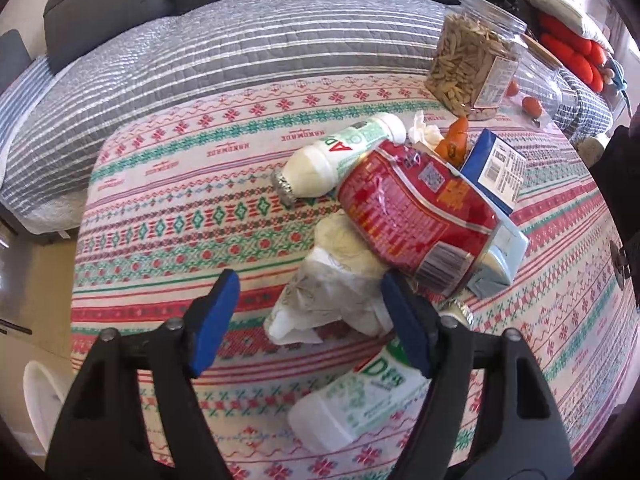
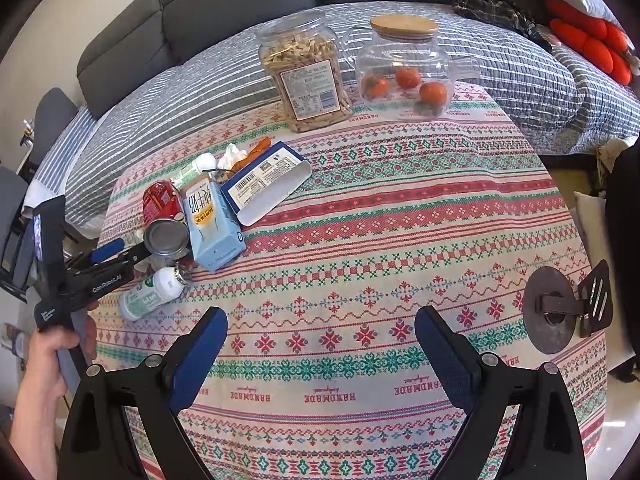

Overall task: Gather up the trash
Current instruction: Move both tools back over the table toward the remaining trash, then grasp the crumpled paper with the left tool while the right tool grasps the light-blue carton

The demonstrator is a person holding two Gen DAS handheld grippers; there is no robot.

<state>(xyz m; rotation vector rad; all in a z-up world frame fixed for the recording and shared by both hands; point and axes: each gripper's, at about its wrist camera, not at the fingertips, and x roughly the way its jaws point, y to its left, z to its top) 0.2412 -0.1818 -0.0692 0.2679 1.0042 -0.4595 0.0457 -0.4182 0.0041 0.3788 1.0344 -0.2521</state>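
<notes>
A table with a bright red, green and white patterned cloth (image 2: pixel 380 240) stands in front of a grey sofa (image 2: pixel 224 4). A striped grey blanket (image 2: pixel 168 96) lies over the sofa seat. On the far side of the table stand a clear jar of seeds (image 2: pixel 306 72) and a glass jar with a wooden lid (image 2: pixel 404 68), which has small orange fruits inside. These look like things to keep, not trash.

All the trash sits in one pile on the left part of the table. There is a red can (image 1: pixel 416 216) lying on its side, a light blue milk carton (image 2: pixel 214 222), a blue and white box (image 2: pixel 266 182), two small white bottles (image 1: pixel 340 156) (image 1: pixel 360 400), crumpled paper (image 1: pixel 332 292), a tissue (image 1: pixel 426 130) and some orange peel (image 1: pixel 454 140). The things touch and lean on each other.

The left gripper (image 1: pixel 310 320) is wide open and holds nothing. Its fingers sit on either side of the crumpled paper, close to the red can. I think it is about to grab the paper.

The right gripper (image 2: pixel 320 356) is also wide open and empty. It hangs over a bare part of the cloth, well apart from the pile.

No bin or bag shows in the pictures. It looks like nothing is picked up yet, so the job seems to be near its start, with all the trash left to do.
</notes>
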